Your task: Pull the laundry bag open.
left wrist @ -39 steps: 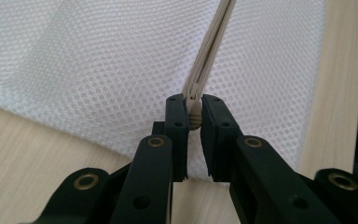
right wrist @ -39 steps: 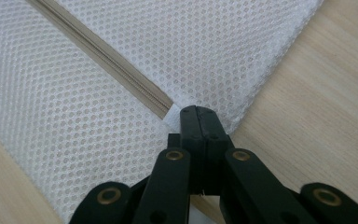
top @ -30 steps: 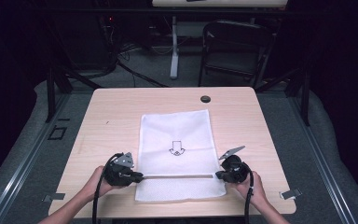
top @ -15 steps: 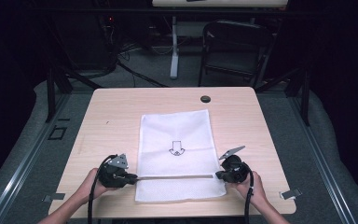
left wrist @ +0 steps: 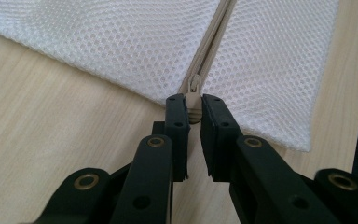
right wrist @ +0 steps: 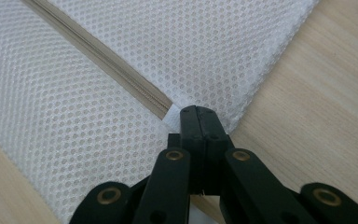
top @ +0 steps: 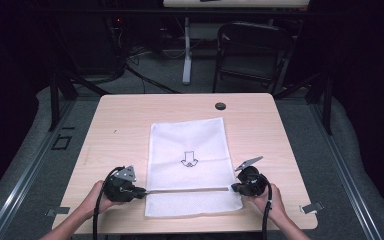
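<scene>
A white mesh bag (top: 190, 145) lies flat on the wooden table (top: 125, 125), with a beige zipper (top: 185, 189) running across its near end. My left gripper (top: 142, 191) sits at the zipper's left end. In the left gripper view its jaws (left wrist: 193, 105) pinch the zipper pull (left wrist: 194, 113), just behind the slider (left wrist: 195, 84). My right gripper (top: 232, 188) holds the bag's right edge at the zipper's other end. In the right gripper view it (right wrist: 197, 112) is shut tight on the mesh bag (right wrist: 74, 116) beside the zipper (right wrist: 102, 58).
A small black round cap (top: 220, 105) lies near the table's far edge. A dark chair (top: 250, 50) and a table leg stand on the floor beyond. A black arrow print (top: 188, 159) marks the bag's middle. Bare wood flanks the bag on both sides.
My left gripper has shifted slightly to the left, keeping the zipper pull in its jaws. The right gripper and the bag's right edge have stayed put.
</scene>
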{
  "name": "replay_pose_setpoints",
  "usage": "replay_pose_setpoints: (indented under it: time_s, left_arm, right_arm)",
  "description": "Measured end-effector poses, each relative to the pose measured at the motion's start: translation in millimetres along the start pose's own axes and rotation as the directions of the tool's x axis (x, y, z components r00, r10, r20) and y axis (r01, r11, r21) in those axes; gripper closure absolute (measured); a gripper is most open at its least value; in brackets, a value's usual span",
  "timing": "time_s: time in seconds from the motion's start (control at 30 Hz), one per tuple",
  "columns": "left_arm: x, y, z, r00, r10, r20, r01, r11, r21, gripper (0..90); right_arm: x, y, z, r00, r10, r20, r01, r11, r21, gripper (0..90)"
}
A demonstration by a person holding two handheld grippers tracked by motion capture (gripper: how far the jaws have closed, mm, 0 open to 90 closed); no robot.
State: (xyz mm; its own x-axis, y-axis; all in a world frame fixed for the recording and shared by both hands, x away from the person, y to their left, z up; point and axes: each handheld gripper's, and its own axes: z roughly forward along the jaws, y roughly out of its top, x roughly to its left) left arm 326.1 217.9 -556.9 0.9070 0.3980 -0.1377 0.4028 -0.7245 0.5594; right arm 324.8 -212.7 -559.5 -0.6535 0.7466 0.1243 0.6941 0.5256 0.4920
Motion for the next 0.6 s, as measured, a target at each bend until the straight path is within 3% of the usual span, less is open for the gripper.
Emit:
replay_pose_setpoints:
  time_s: [0.07, 0.13, 0.27, 0.33, 0.4, 0.5, 0.6]
  left_arm:
    - [0.1, -1.7, -0.7, 1.0, 0.004, 0.0, -0.004, 1.0, 0.006, 81.8]
    - [4.7, -6.4, -1.7, 0.9997, -0.024, 0.01, 0.024, 0.9997, -0.01, 81.8]
    - [3.7, -10.4, -1.2, 0.9998, -0.015, 0.013, 0.015, 0.9999, -0.001, 81.8]
    - [5.7, -14.1, -1.5, 0.9997, -0.025, -0.008, 0.025, 0.9997, 0.01, 81.8]
    - [6.5, -16.8, -2.0, 0.9994, -0.033, 0.008, 0.033, 0.9995, 0.003, 81.8]
    - [5.1, -14.9, -0.1, 0.9989, -0.047, -0.009, 0.047, 0.9989, 0.006, 81.5]
    - [3.7, -12.4, -0.8, 0.9976, -0.066, -0.021, 0.066, 0.9977, 0.013, 81.0]
  right_arm:
    - [0.1, 0.1, -0.2, 1.0, -0.003, 0.001, 0.003, 1.0, 0.004, 90.0]
    - [0.0, 0.2, -0.2, 1.0, -0.003, 0.0, 0.003, 1.0, 0.004, 90.0]
    - [0.1, 0.0, -0.2, 1.0, -0.002, -0.001, 0.002, 1.0, 0.004, 90.0]
    - [-0.4, -0.2, -0.5, 1.0, -0.004, 0.0, 0.004, 1.0, 0.006, 90.0]
    - [-0.1, 0.0, -0.5, 1.0, 0.001, 0.002, -0.001, 1.0, 0.007, 90.0]
    - [0.5, 0.1, -0.3, 1.0, 0.0, 0.003, 0.0, 1.0, 0.004, 90.0]
    - [3.6, -1.0, -0.6, 0.9988, -0.043, 0.022, 0.043, 0.999, -0.002, 90.0]
